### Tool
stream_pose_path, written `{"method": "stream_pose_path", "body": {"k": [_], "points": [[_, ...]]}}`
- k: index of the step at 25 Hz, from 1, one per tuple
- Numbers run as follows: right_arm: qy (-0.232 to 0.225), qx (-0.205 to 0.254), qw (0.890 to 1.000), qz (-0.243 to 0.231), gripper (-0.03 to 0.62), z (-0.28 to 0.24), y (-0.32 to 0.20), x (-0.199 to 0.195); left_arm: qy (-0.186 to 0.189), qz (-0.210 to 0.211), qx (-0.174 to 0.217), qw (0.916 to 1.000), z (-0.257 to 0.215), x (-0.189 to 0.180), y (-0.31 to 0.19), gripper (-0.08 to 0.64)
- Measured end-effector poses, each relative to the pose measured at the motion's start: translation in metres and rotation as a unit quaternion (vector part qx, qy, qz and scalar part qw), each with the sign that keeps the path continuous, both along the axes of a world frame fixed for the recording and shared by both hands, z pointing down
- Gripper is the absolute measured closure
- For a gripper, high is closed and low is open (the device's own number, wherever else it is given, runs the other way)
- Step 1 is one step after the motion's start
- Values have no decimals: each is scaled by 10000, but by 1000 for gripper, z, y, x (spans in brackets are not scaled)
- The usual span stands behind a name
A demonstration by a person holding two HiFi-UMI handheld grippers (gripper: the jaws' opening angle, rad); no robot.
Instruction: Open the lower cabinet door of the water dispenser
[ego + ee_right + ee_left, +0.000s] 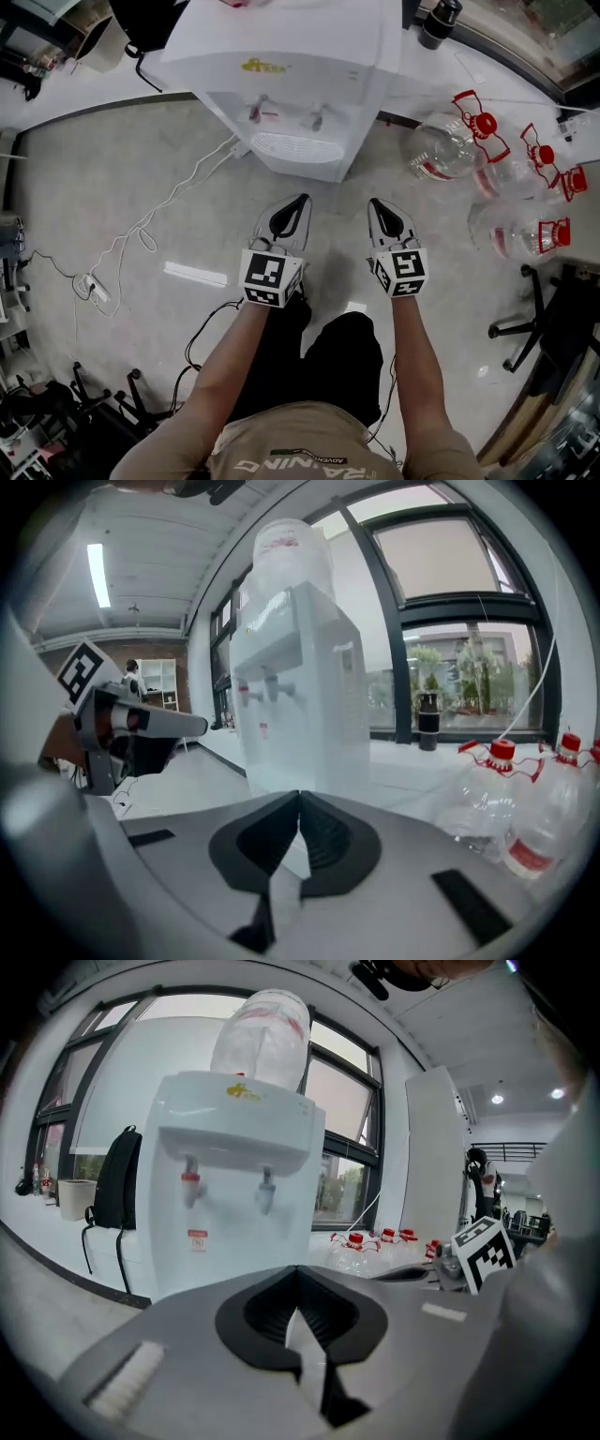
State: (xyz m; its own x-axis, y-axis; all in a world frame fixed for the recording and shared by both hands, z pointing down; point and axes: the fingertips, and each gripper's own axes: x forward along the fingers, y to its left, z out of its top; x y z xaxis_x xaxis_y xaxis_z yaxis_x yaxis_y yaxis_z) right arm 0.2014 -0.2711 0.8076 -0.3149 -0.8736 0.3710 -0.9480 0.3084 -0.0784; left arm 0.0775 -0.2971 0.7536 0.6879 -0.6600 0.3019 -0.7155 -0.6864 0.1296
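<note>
Head view puts your left hand-held gripper (pixel 300 201) and your right hand-held gripper (pixel 374 203) side by side at the centre of the frame, over the grey floor (pixel 112 178). Both point up the frame toward the water dispenser (pixel 300 66). The dispenser stands at upper centre, white, with a red tap (pixel 258 111) and a grey tap (pixel 317 120) above a drip grille (pixel 295 148). A strip of bare floor shows between your jaw tips and its base, so neither gripper touches it.

In the left gripper view your jaws are closed tip to tip with nothing between them. The right gripper view shows the same: jaws together, empty.

The left gripper view faces the dispenser's front. Its lower front panel (pixel 234 1241) sits at centre left, just above the gripper body, and carries a small red sticker (pixel 197 1239). You cannot make out the door's edges there. A clear water bottle (pixel 262 1040) stands upside down on top, and a black backpack (pixel 117 1190) is at the left.

In the head view, empty red-capped bottles (pixel 445 145) lie at upper right. A white cable (pixel 178 197) trails down the left to a power strip (pixel 94 286).
</note>
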Motion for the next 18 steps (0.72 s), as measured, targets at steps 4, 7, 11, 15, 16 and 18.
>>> {"method": "stream_pose_path", "body": {"k": [4, 7, 11, 15, 16, 18], "points": [[82, 73, 9999, 68, 580, 62, -21, 0, -51, -97, 113, 9999, 57, 2, -15, 552], [138, 133, 9998, 64, 580, 101, -32, 6, 240, -221, 110, 9994, 87, 8, -27, 552], [101, 219, 9995, -211, 580, 138, -45, 10, 338, -147, 368, 9986, 114, 26, -34, 552], [240, 364, 9985, -338, 580, 162, -52, 8, 309, -174, 458, 9983, 138, 32, -34, 552], [271, 405, 9981, -364, 580, 164, -54, 8, 287, -214, 474, 9982, 141, 32, -33, 552], [292, 467, 9976, -420, 580, 166, -59, 7, 291, -245, 447, 9983, 147, 32, -30, 552]]}}
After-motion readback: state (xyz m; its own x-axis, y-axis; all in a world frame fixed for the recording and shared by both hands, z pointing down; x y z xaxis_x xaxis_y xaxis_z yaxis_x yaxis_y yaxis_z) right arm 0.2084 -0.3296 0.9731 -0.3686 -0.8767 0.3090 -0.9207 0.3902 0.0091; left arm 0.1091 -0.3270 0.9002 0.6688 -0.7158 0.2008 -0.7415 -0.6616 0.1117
